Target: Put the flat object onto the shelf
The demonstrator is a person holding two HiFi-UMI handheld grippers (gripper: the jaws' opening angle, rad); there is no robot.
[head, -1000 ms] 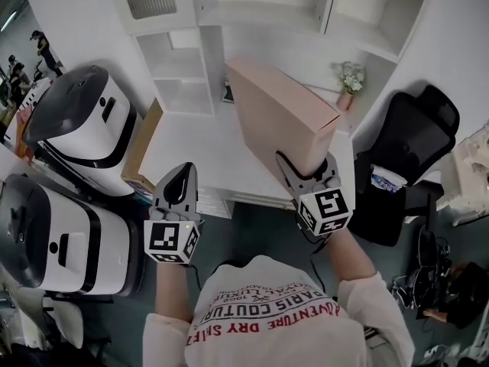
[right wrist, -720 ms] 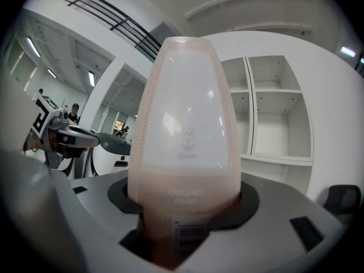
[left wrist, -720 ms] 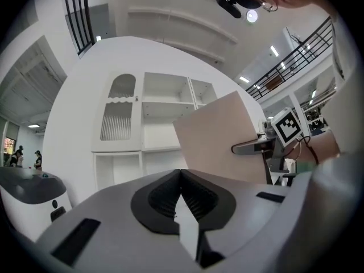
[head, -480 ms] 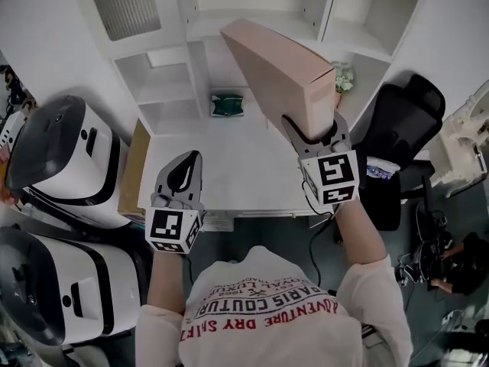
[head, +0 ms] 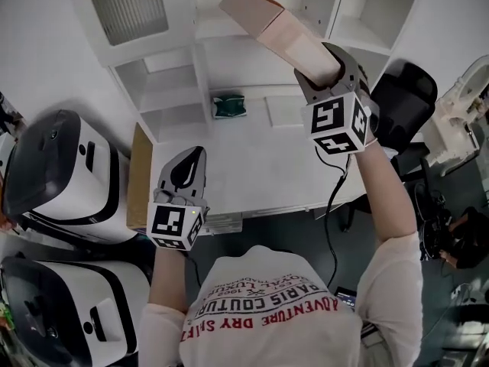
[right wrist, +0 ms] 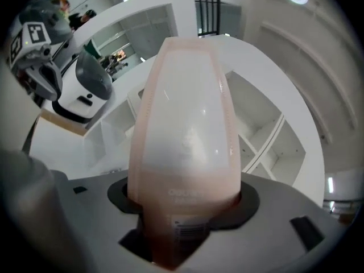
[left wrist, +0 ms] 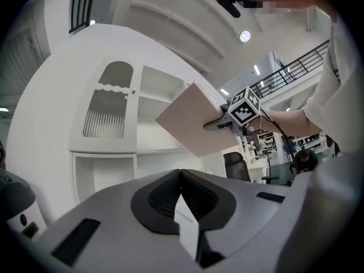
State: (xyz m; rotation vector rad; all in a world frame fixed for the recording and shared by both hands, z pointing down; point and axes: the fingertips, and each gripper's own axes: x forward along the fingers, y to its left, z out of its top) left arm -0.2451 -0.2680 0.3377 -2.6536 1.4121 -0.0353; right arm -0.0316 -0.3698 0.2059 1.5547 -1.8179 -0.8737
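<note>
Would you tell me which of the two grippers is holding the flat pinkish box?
The right gripper, up by the shelves, jaws clamped on the end of the flat box; the left gripper is shut and empty.

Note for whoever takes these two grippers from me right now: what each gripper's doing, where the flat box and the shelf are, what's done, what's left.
Right gripper: shut on one end of the flat pink box, which is held up in the air, tilted, in front of the white shelf unit.
Left gripper: jaws together, empty, low over the desk.
Done: box gripped and off the desk.
Left: lay it on a shelf, let go.
</note>
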